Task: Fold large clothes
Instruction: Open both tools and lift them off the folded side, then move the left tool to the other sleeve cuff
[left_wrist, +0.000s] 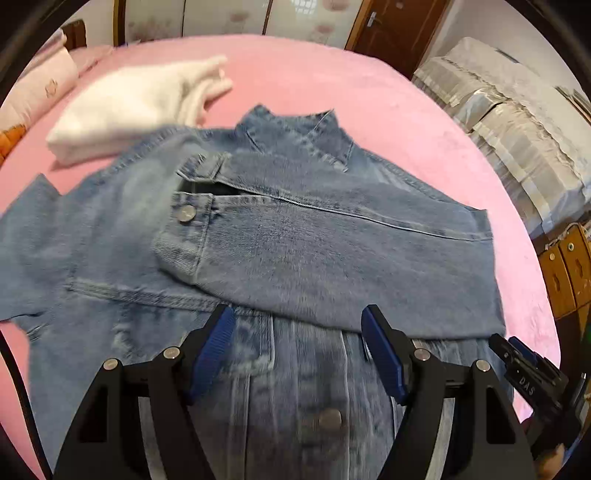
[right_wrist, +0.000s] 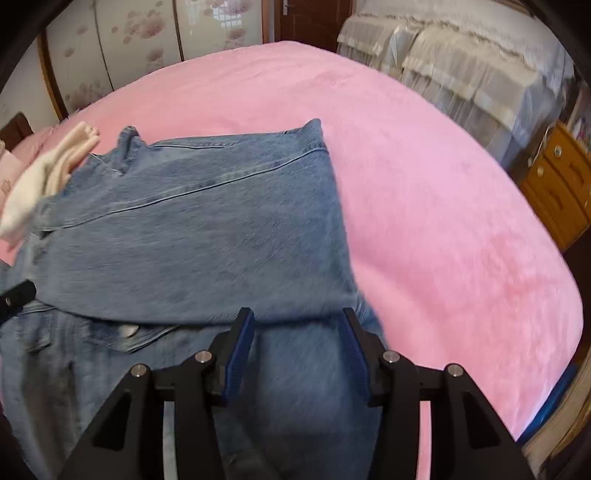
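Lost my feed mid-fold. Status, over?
Both grippers, left and right, open, empty. Denim jacket sleeve folded across. White folded garment touching collar side.

The only readable lettering was "DAS", printed in white on the black body of the right gripper, seen just right of the denim jacket. Nothing else bore legible text.

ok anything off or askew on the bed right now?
Nothing damaged or spilled. The denim jacket lies part folded: one sleeve is laid across the body, the other is spread out flat. A folded white garment lies beside its collar.
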